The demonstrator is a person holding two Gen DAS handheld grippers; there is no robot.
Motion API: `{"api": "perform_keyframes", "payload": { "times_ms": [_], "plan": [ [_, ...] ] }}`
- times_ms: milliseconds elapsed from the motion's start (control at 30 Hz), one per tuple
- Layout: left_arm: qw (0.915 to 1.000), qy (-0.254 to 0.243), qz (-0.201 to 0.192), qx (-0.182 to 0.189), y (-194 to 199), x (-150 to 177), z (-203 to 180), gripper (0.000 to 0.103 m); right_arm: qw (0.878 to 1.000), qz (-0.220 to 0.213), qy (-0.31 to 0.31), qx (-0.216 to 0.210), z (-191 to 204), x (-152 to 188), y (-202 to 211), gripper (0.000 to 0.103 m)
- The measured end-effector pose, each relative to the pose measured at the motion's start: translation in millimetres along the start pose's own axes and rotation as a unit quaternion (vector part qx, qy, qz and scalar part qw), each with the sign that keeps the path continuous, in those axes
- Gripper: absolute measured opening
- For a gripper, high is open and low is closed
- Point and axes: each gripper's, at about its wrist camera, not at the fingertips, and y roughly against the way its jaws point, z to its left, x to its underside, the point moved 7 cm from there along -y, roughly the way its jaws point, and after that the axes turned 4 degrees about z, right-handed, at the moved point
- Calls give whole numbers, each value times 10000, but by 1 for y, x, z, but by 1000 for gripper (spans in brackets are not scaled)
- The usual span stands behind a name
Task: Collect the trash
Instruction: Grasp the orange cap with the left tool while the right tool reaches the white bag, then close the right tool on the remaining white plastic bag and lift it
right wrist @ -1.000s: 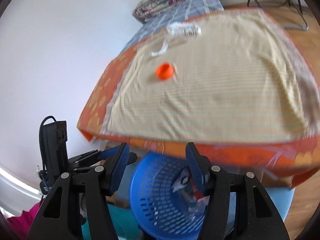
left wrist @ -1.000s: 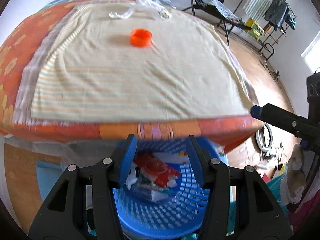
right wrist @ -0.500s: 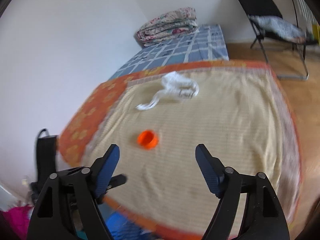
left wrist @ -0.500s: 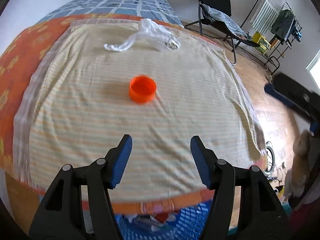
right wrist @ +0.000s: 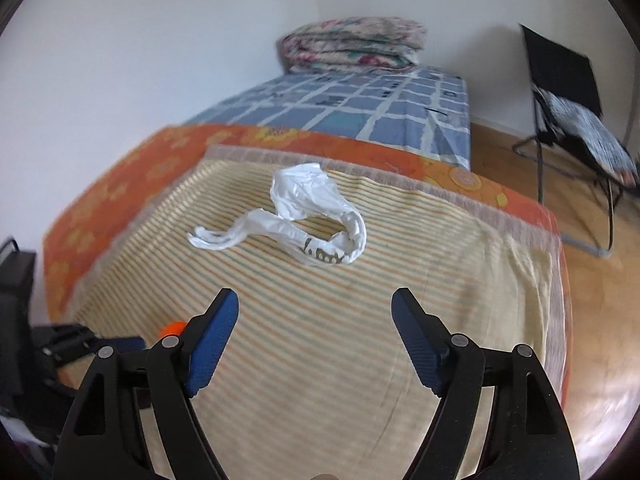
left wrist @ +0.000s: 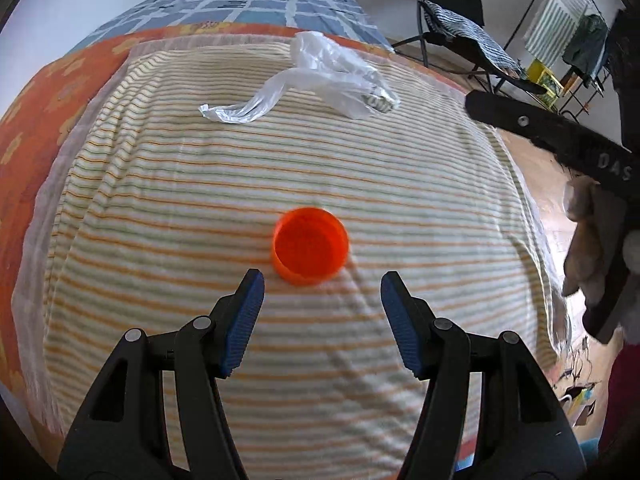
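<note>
An orange cap lies open side up on the striped cloth, just beyond my left gripper, which is open with nothing between its blue pads. A crumpled clear plastic bag lies farther back on the cloth. In the right wrist view that plastic bag sits ahead of my right gripper, open wide and empty. Only a sliver of the cap peeks out behind the right gripper's left finger. The left gripper shows at the lower left there.
The cloth covers an orange flowered table cover. Behind it stands a bed with a blue checked sheet and a folded quilt. A black folding chair stands on the wooden floor to the right. A person's hand holds the right gripper.
Both grippers have moved from over the blue basket at the table's edge forward over the cloth. The cap and the bag now look much nearer. Both sets of jaws stand wider than before.
</note>
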Motion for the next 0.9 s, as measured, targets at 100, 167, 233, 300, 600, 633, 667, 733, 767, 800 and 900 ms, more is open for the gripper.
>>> {"api": "perform_keyframes", "payload": {
  "times_ms": [100,167,233,300,600,633,667,733,767,800,900],
  "plan": [
    [10000,23,54,-45,-10,-5,5,62,9987,147,479,27,6,-8,-18,79],
    [9999,28,105,-62,-17,-6,7,62,9963,261,821,-30,13,-13,-32,79],
    [9999,51,142,-54,-23,-9,10,62,9934,372,1081,-14,18,-17,-46,79],
    [9998,71,163,-11,-27,-12,13,62,9896,468,1356,110,22,-20,-60,79],
    [9999,-16,120,98,-28,-25,24,51,9804,671,1806,417,14,-37,-107,79],
    [9998,30,137,154,-28,-26,27,51,9800,660,1834,401,15,-39,-110,79],
    [9997,55,146,186,-28,-26,27,51,9793,642,1879,382,15,-42,-113,79],
    [9996,69,150,217,-28,-28,29,51,9781,628,1953,363,17,-47,-121,79],
    [9996,58,144,217,-28,-29,29,51,9781,650,1953,318,18,-49,-126,79],
    [9996,43,146,219,-28,-30,28,51,9785,695,1929,234,20,-51,-130,79],
    [9996,25,157,254,-29,-32,28,51,9811,828,1748,15,23,-53,-144,79]
  ]
}}
